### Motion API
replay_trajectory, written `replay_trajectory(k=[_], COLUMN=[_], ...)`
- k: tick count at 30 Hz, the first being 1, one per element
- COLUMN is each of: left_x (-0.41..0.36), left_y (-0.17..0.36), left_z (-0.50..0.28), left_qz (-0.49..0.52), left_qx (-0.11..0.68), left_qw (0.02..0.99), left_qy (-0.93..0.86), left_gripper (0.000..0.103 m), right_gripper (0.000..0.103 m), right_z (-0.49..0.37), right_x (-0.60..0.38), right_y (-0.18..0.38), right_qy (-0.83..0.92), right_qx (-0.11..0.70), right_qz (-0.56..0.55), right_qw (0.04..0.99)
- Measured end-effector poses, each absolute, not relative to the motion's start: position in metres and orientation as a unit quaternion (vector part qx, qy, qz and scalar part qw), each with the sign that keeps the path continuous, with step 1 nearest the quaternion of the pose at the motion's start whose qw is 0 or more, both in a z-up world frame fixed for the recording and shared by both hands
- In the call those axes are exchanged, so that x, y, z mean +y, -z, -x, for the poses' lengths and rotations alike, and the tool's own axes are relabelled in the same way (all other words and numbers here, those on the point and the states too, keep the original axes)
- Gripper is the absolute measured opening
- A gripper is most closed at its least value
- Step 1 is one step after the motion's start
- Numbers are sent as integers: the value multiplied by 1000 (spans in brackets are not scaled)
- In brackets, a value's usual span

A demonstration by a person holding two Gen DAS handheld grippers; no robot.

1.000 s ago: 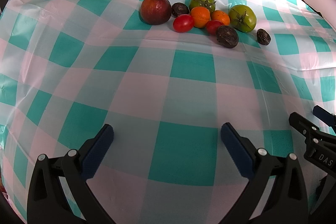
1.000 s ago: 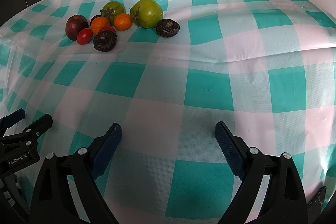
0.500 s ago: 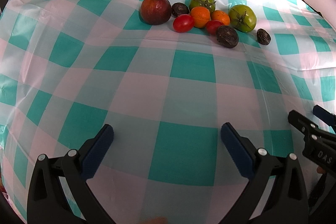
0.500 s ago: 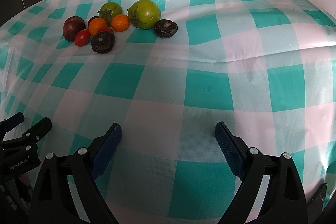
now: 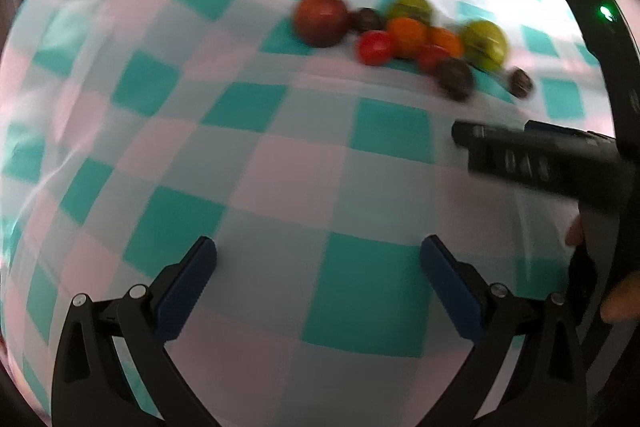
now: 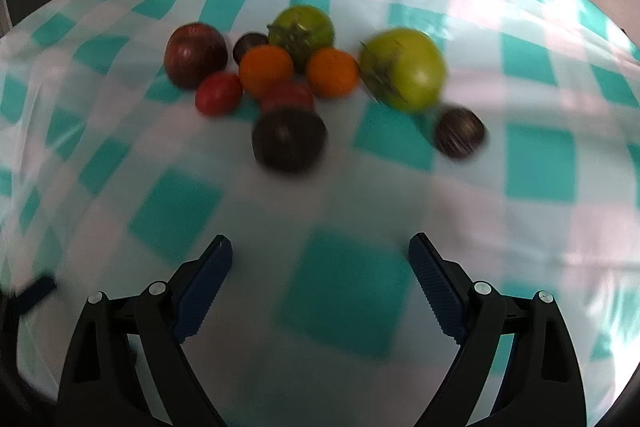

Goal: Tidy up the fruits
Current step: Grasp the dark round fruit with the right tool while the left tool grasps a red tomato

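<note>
My right gripper (image 6: 320, 259) has moved toward the fruits (image 6: 288, 83), probably beginning; both grippers open, left gripper (image 5: 318, 267) empty.

black hand-held gripper (image 6: 320, 259), blue ribbed pads (image 6: 434, 289), silver screws.

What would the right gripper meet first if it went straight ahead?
Probably the dark round fruit at the front of the pile, roughly centred ahead of the open right gripper; blur makes depth uncertain.

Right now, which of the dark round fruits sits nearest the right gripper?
The large dark fruit at the front of the cluster, just below the red ones. The small one lies off right; the third sits behind the oranges.
</note>
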State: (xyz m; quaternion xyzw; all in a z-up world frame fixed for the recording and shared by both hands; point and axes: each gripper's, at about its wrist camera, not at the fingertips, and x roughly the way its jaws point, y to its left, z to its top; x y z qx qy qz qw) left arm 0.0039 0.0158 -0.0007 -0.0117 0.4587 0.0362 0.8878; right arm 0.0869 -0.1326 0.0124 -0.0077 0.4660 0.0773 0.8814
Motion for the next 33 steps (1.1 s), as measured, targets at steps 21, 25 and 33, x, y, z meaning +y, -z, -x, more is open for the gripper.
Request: replay_trajectory(k=[21, 25, 33], left_x=[-18, -24, -43], left_y=[-2, -2, -11], left_z=[-145, -170, -149], left_qz=[-20, -22, -52], left_qx=[449, 445, 416], left_qw=[893, 895, 907], left_qy=[16, 23, 40], left_gripper=[73, 59, 37], right_gripper=[40, 40, 40], right_z=[-1, -20, -24], right_x=[-231, -227, -230], right_y=[-29, -19, -13], right_qy=[-38, -54, -64], right_qx=[399, 417, 410], right_qz=[-146, -169, -198], right_qw=[904, 891, 888])
